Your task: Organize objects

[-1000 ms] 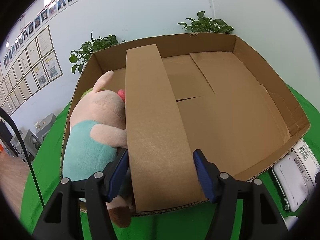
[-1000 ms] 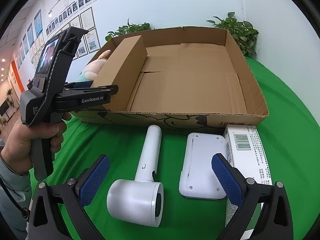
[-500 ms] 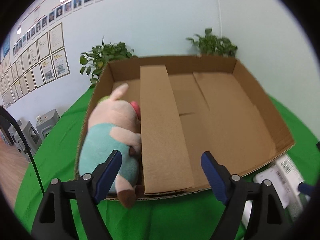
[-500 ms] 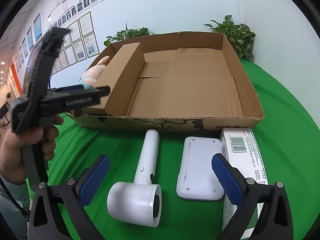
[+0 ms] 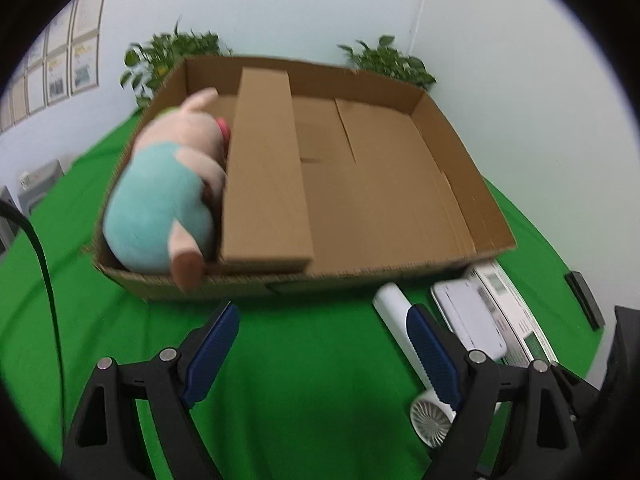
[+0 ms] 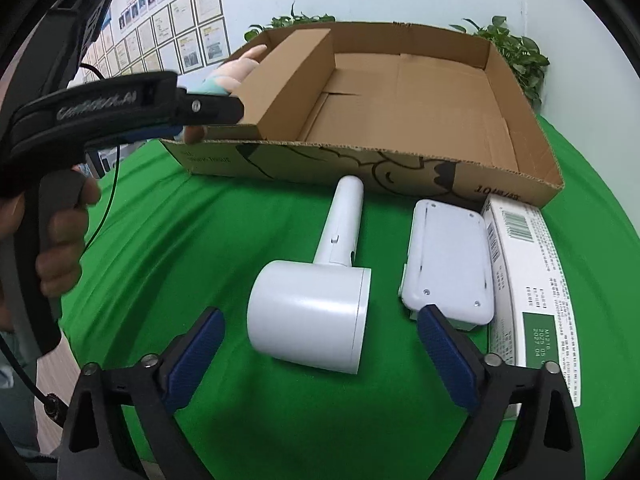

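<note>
Presently, with both grippers' jaws spread and empty, the white handheld hair dryer (image 6: 320,280) lying on the green tabletop before the brown cardboard box (image 6: 360,164) is best straddled squarely by the right gripper (image 6: 320,356) across its barrel before being lifted into the open compartment.

- Box (image 6: 400,168) is showing matt, rough corrugated cardboard.
- Dryer (image 6: 312,312) is looking like smooth, satin white plastic.
- Pig (image 5: 164,200) is showing soft plush cloth.
- Table (image 6: 224,240) is wearing matt green cloth.

I see bright, even room light with soft shadows; my left wrist view is motion-blurred, the right sharper, both bowed and black-vignetted at the edges.
</note>
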Action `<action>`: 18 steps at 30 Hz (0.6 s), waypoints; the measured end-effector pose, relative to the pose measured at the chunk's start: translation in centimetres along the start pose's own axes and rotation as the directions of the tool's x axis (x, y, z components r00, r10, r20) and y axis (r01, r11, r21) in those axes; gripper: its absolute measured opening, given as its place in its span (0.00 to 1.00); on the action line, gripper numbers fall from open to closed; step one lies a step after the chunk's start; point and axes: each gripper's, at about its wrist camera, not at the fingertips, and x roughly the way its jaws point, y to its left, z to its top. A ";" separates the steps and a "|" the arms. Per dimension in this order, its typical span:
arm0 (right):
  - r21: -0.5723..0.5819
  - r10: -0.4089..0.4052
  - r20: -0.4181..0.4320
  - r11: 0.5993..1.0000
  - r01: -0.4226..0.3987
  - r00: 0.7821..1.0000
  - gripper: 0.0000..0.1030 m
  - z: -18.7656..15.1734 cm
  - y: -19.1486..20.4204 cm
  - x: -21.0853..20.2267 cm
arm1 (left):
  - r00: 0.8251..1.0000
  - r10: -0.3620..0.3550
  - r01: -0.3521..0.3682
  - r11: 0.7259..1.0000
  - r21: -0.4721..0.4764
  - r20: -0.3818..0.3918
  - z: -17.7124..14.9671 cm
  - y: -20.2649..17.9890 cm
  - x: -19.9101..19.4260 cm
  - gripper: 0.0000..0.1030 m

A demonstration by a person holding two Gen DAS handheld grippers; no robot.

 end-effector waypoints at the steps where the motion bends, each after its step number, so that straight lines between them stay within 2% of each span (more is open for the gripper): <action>1: -0.013 -0.010 -0.011 1.000 0.010 1.000 0.77 0.0 0.2 0.4 | 1.000 -0.008 0.008 1.000 -0.006 -0.010 -0.3 -0.2 0.0 0.83; 3: -0.029 -0.020 -0.033 0.999 0.019 0.999 0.63 -0.1 0.6 1.2 | 0.999 -0.030 0.030 0.999 -0.021 -0.015 -1.0 -0.5 -0.1 0.83; 5: -0.027 -0.012 -0.047 1.000 0.011 0.999 0.58 -0.2 0.6 1.7 | 0.998 -0.055 0.054 0.998 -0.027 -0.024 -1.4 -0.7 0.0 0.83; 11: -0.023 0.024 -0.040 0.999 -0.025 0.999 0.57 -0.9 0.5 1.1 | 0.986 -0.136 0.129 0.989 -0.077 -0.100 -2.2 -0.6 1.8 0.82; 14: 0.004 0.081 -0.058 0.997 -0.081 0.995 0.57 -1.6 0.4 0.2 | 0.965 -0.223 0.206 0.970 -0.129 -0.140 -2.7 -0.6 2.7 0.82; 18: 0.015 0.130 -0.069 0.991 -0.129 0.989 0.60 -2.4 1.0 -0.6 | 0.936 -0.292 0.263 0.951 -0.162 -0.195 -3.8 -1.6 4.4 0.82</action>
